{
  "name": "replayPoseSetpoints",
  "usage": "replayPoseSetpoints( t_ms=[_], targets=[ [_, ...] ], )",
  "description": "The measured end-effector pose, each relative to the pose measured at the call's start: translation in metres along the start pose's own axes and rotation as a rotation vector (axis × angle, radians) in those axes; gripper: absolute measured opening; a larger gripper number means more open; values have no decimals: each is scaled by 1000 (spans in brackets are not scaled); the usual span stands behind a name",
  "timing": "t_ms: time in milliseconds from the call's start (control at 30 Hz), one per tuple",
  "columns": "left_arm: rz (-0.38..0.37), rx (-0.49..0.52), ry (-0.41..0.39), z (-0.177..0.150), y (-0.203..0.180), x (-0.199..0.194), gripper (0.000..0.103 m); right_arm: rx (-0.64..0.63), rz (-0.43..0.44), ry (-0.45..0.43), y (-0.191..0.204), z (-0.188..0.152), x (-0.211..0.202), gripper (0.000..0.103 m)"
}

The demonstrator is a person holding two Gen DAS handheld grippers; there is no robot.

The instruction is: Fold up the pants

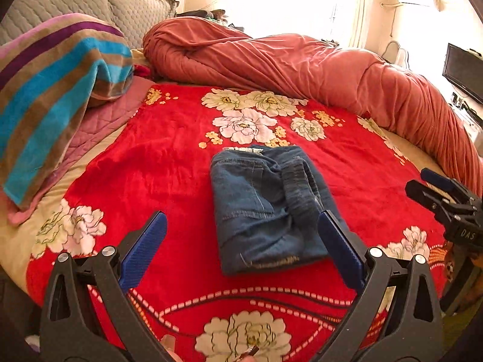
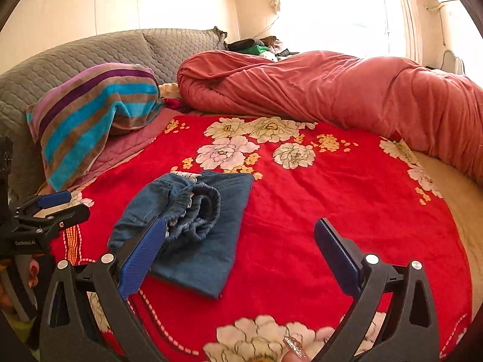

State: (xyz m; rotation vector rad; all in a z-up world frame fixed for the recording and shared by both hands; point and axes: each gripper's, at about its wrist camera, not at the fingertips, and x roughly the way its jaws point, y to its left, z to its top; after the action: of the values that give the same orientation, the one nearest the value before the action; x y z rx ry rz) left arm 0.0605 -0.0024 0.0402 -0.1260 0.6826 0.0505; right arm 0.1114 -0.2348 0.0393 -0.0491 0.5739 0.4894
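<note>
The folded pants [image 1: 265, 208] are being left lying on the red floral blanket [image 1: 169, 163] of the bed. Both the left gripper [image 1: 241, 250] and right gripper [image 2: 241, 259] are being held above it, jaws apart.

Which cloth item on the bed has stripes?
The towel by the grey headboard: blue, brown and purple bands; the jeans are plain.

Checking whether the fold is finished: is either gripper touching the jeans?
Apart. The right wrist view shows the left gripper over red blanket beside the jeans; the left wrist view shows the right gripper likewise.
</note>
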Motion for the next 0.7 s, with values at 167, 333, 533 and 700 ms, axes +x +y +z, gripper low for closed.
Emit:
replayPoseSetpoints(
  t_ms=[167, 333, 533, 700],
  targets=[
    [-4, -1, 0, -14, -2, -13, 93, 1, -1, -6, 2, -9, -16, 98],
    [11, 8, 6, -29, -3, -21, 93, 7, -2, -6, 4, -18, -29, 98],
    [11, -2, 26, -45, -1, -26, 93, 10, 2, 5, 9, -29, -36, 98],
    [11, -1, 41, -55, -2, -30, 93, 0, 3, 22, 15, -39, -38, 98]
  ],
)
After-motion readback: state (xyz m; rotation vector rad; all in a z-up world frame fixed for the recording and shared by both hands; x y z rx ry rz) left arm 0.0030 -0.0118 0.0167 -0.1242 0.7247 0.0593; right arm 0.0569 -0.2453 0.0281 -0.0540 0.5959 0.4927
